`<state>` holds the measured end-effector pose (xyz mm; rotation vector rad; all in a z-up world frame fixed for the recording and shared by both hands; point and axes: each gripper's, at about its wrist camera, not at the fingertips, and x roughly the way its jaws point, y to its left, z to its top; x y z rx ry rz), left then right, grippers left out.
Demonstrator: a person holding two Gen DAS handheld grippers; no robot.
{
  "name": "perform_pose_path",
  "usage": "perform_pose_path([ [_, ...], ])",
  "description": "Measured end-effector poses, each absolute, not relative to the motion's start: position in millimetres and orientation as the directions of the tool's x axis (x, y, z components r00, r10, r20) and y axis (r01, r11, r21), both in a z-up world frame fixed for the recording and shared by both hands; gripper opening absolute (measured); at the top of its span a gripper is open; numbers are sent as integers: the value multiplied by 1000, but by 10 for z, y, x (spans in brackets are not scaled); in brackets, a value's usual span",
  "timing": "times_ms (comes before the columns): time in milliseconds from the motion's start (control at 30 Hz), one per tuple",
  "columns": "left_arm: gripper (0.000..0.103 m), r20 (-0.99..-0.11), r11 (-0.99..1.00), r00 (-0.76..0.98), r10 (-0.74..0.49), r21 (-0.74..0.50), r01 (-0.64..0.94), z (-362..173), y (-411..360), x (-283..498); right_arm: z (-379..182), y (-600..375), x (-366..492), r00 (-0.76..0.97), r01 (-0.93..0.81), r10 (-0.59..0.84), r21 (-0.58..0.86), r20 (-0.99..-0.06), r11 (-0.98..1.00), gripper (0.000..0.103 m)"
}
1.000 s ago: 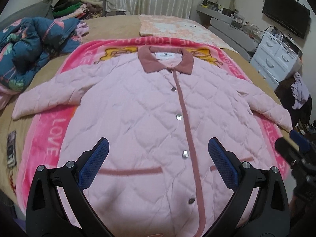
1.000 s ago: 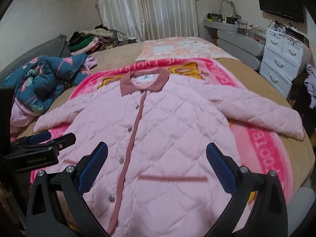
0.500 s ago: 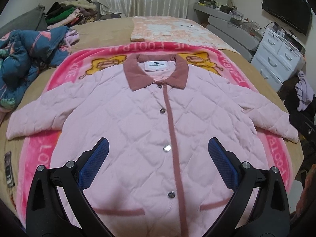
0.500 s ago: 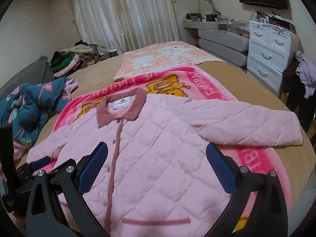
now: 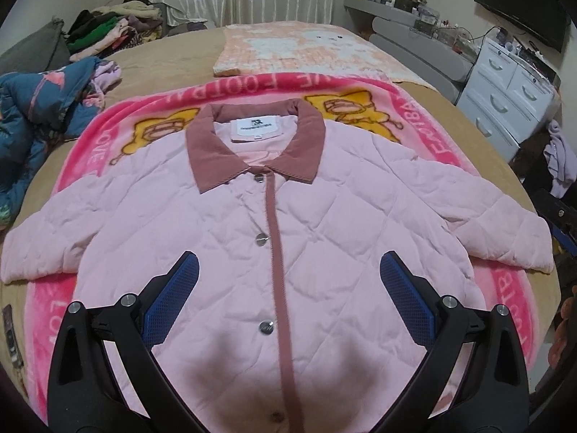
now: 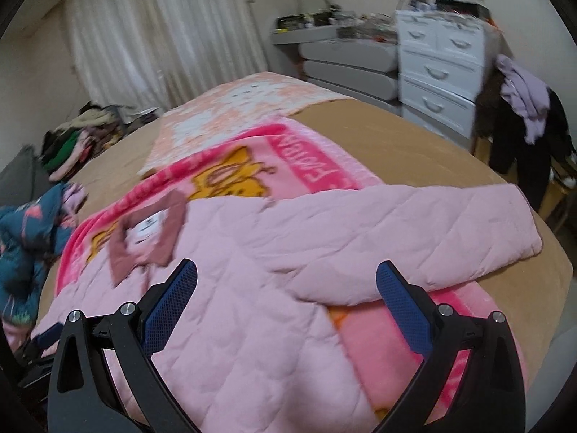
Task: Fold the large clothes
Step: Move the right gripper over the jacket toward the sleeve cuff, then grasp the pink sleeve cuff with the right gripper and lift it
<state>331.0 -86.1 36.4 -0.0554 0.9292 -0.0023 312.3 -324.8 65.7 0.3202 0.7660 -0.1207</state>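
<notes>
Since the earlier frames both cameras have travelled up the coat: the left view, which took in the pockets and hem, now frames the collar and upper buttons, and the right view has swung out toward the right-hand sleeve. The coat point(image 5: 274, 238) lies face up and buttoned on a pink blanket point(image 5: 425, 119) spread over the bed point(image 5: 169, 61), with both sleeves spread out to the sides. Its long axis runs from the hem, nearest the cameras, to the collar point(image 5: 252, 144), which points away toward the curtains; the placket point(image 5: 276, 252) marks that line. The left claw point(image 5: 286, 301) hovers above the chest with its jaws wide apart, holding nothing. The right claw point(image 6: 286, 306) is likewise wide open and empty, hanging over the spot where the right sleeve point(image 6: 414, 238) meets the body. That view is smeared, so it appears to be in motion. No fold shows yet, so this looks like the approach to the first one, probably bringing a sleeve in across the front. That calls for lowering the right claw to the sleeve, closing on a good pinch of the thick quilting near the cuff or shoulder seam, then lifting and laying it across the placket. The left claw could steady the body so the coat does not skid on the blanket.
</notes>
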Motion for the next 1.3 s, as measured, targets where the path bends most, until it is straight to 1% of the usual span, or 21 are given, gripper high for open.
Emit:
perform_pose_path([
  [267, 94, -817, 999, 576, -26, -35, -6, 182, -1052, 3589, 391, -3961, 3211, 695, 390, -88, 271, -713, 880, 99],
  [500, 94, -828, 1000, 560, -1, -4, -4, 61, -1312, 3813, 98, -4564, 3186, 661, 502, -121, 316, -741, 805, 99],
  [733, 94, -846, 1000, 533, 2, 13, 18, -84, -1614, 3990, -204, -5231, 3047, 611, 644, -167, 363, -774, 674, 99],
  [867, 94, -860, 1000, 510, -7, -2, 10, -142, -1775, 4102, -367, -5550, 2931, 589, 708, -180, 395, -788, 585, 99],
  [1000, 94, -853, 1000, 521, 29, 22, -19, -126, -1924, 4179, -588, -5837, 2818, 583, 746, -147, 454, -799, 486, 99],
  [1167, 94, -863, 999, 503, 41, 18, -50, -88, -2023, 4241, -944, -6102, 2788, 591, 766, -75, 530, -803, 364, 99],
  [1300, 94, -861, 997, 503, 69, 36, -74, -54, -2079, 4264, -1038, -6230, 2876, 611, 759, -80, 555, -788, 340, 99],
])
